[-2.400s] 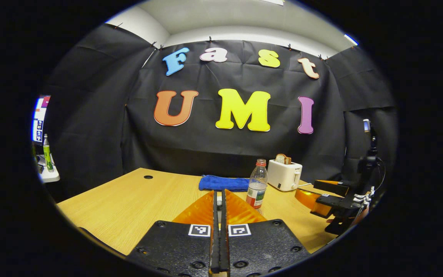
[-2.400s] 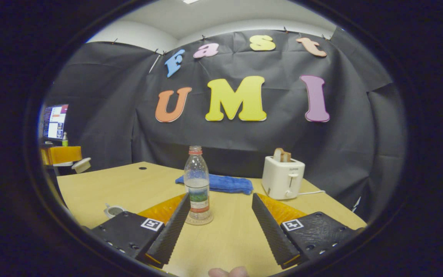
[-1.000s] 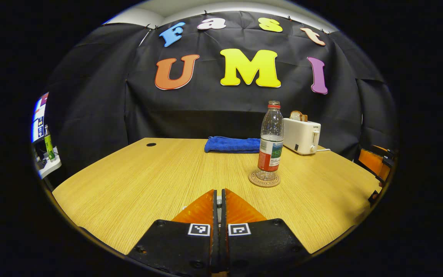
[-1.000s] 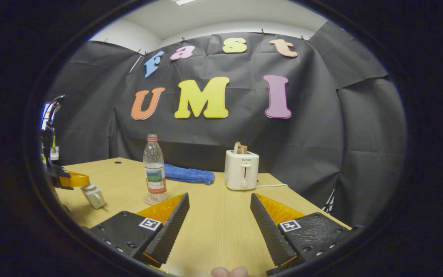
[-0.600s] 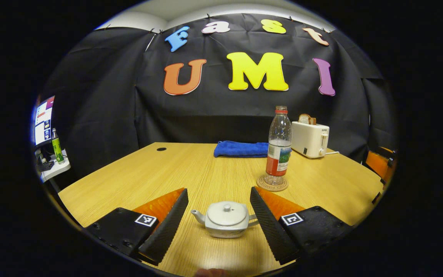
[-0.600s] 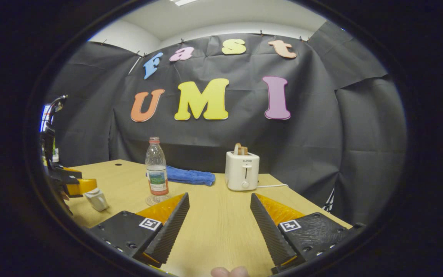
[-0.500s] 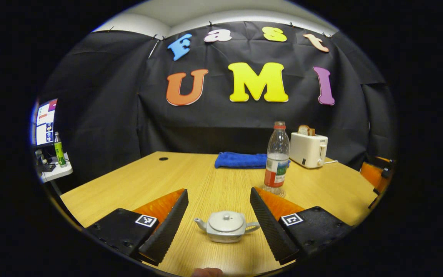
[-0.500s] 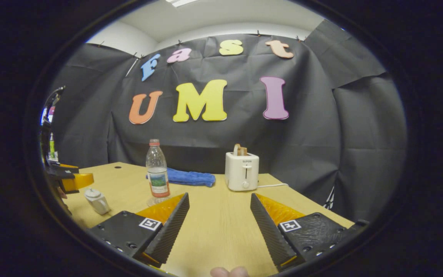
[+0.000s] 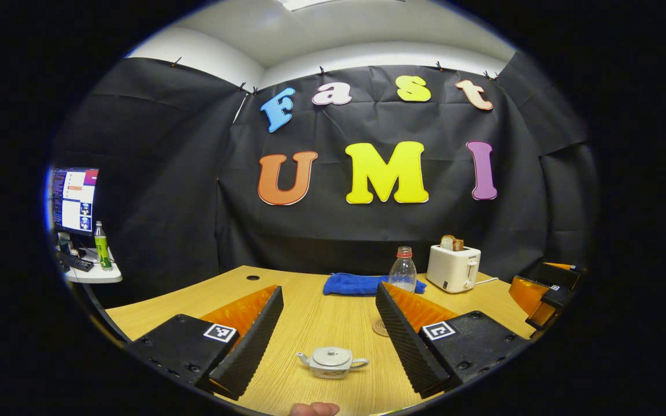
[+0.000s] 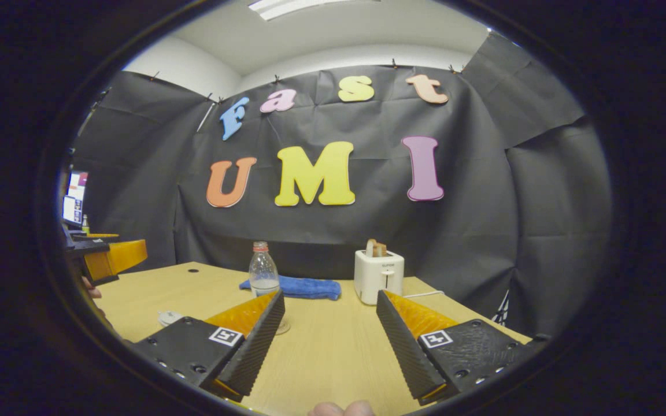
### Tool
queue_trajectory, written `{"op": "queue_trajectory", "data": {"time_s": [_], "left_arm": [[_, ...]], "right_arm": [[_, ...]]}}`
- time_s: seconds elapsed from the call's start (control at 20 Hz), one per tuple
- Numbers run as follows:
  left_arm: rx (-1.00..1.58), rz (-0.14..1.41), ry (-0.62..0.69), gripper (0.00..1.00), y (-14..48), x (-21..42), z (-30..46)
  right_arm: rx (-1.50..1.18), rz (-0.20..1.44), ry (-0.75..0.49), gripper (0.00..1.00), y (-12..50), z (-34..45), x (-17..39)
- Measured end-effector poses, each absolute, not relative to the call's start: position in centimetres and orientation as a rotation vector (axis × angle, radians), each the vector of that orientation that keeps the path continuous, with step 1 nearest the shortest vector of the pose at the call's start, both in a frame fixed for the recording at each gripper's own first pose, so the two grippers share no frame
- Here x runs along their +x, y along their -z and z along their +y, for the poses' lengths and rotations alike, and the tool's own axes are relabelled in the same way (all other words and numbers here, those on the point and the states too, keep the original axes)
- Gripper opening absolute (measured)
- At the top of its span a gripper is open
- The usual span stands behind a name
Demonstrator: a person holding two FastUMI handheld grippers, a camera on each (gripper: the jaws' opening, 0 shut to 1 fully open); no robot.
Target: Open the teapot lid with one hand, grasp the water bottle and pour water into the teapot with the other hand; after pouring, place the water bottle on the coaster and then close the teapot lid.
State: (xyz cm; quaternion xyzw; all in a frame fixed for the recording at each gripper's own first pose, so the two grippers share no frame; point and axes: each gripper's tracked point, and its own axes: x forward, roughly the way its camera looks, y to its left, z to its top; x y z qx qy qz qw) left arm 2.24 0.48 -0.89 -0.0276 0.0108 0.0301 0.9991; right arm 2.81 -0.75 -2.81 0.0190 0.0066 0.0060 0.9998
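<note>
grey teapot lidded, between left gripper jaws.

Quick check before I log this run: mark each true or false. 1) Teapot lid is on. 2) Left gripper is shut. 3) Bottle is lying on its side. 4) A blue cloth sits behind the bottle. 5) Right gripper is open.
1) True: the teapot has its lid on.
2) False: the left gripper is open and holds nothing.
3) False: the water bottle stands upright.
4) True: the blue cloth lies behind it.
5) True: the right gripper is open and holds nothing.
</note>
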Motion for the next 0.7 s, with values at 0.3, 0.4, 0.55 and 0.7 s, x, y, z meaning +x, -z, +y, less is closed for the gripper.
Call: {"op": "queue_trajectory", "data": {"time_s": [0.3,0.4,0.55,0.7], "left_arm": [[-0.032,0.029,-0.006,1.00,0.4,1.5,-1.2],[-0.030,0.017,0.003,1.00,-0.1,1.2,-1.3],[-0.027,0.011,0.010,1.00,-0.2,1.1,-1.4],[-0.022,0.031,0.007,1.00,0.4,1.4,-1.1]], "right_arm": [[0.022,0.018,0.034,0.95,2.8,-0.8,1.1],[0.013,0.019,0.039,0.93,2.5,-0.6,0.9],[0.009,0.001,0.049,0.95,1.6,-0.3,0.7],[-0.004,0.003,0.051,0.95,1.5,0.2,0.6]]}}
